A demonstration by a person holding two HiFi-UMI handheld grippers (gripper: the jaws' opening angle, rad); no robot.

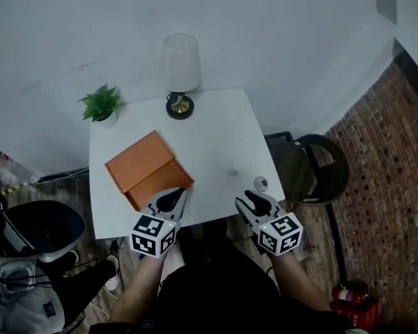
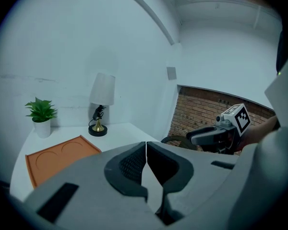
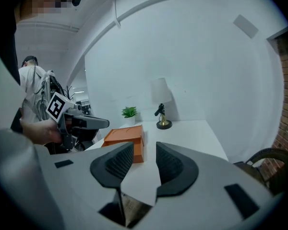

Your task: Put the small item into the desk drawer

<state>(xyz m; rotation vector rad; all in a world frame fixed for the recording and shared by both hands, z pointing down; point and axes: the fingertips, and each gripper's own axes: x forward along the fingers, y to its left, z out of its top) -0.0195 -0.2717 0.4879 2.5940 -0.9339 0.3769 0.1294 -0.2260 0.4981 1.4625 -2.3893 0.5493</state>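
A small round grey item (image 1: 261,183) lies near the front right corner of the white desk (image 1: 216,138). Just in front of it, at the desk's front edge, my right gripper (image 1: 253,199) (image 3: 145,147) stands open with nothing between its pads. My left gripper (image 1: 173,197) (image 2: 146,145) is shut and empty, its tips over the near corner of an orange box (image 1: 148,167) (image 3: 126,137). Each gripper shows in the other's view: the right one (image 2: 206,137), the left one (image 3: 86,123). No drawer shows in any view.
A table lamp (image 1: 180,75) and a small potted plant (image 1: 102,104) stand at the back of the desk. A faint pale speck (image 1: 233,172) lies mid-desk. A dark round chair (image 1: 320,165) stands to the right, a black seat (image 1: 42,228) to the left.
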